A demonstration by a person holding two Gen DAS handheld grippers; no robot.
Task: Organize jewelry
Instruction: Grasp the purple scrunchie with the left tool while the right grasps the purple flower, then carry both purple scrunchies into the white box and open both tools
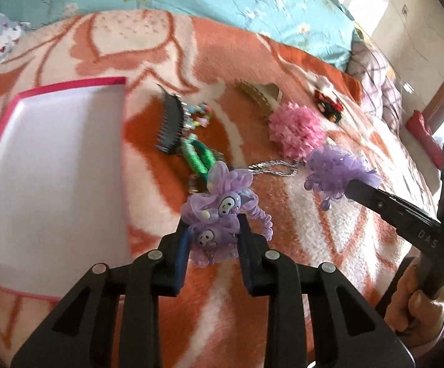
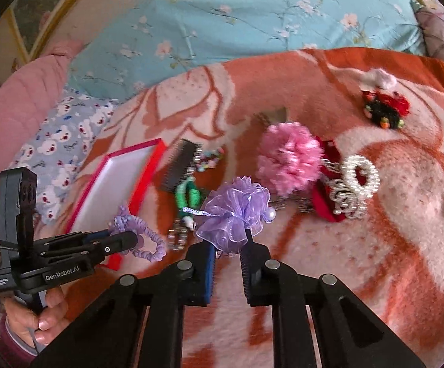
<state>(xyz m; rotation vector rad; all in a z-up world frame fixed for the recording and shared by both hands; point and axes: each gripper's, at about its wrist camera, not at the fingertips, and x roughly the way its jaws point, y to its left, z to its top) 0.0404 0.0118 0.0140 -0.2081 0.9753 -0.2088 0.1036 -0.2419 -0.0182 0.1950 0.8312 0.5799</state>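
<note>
The left hand-held gripper [image 1: 211, 230] is clamped on a lilac ruffled hair scrunchie with small cartoon faces [image 1: 219, 214], lifted just above the orange-and-cream flowered fleece blanket [image 1: 329, 245] on the bed; a coiled lilac loop of it hangs out to one side; the right hand-held gripper [image 2: 229, 242] pinches a purple organza pom-pom hair tie with a white bead [image 2: 237, 211] at its base, also raised off the blanket; the person's fingers [image 2: 48, 319] wrap the left tool's handle.

Just beyond the two held pieces lie a green braided clip [image 1: 199, 158] and a black hair comb with coloured beads [image 1: 171, 122], and beside them a fluffy pink pom-pom hair tie [image 1: 295, 132] partly over a gold toothed claw clip [image 1: 260, 96]; near the pink pom-pom sits a silver rhinestone piece on red cloth [image 2: 349, 185]; towards the blanket's far right corner lies a black-and-red knitted hair tie [image 2: 386, 110].

An open box with a white inside and pink rim [image 1: 56, 89] rests on the blanket's left side, just beside the comb; a turquoise flowered quilt [image 2: 252, 27] lies along the far edge.
</note>
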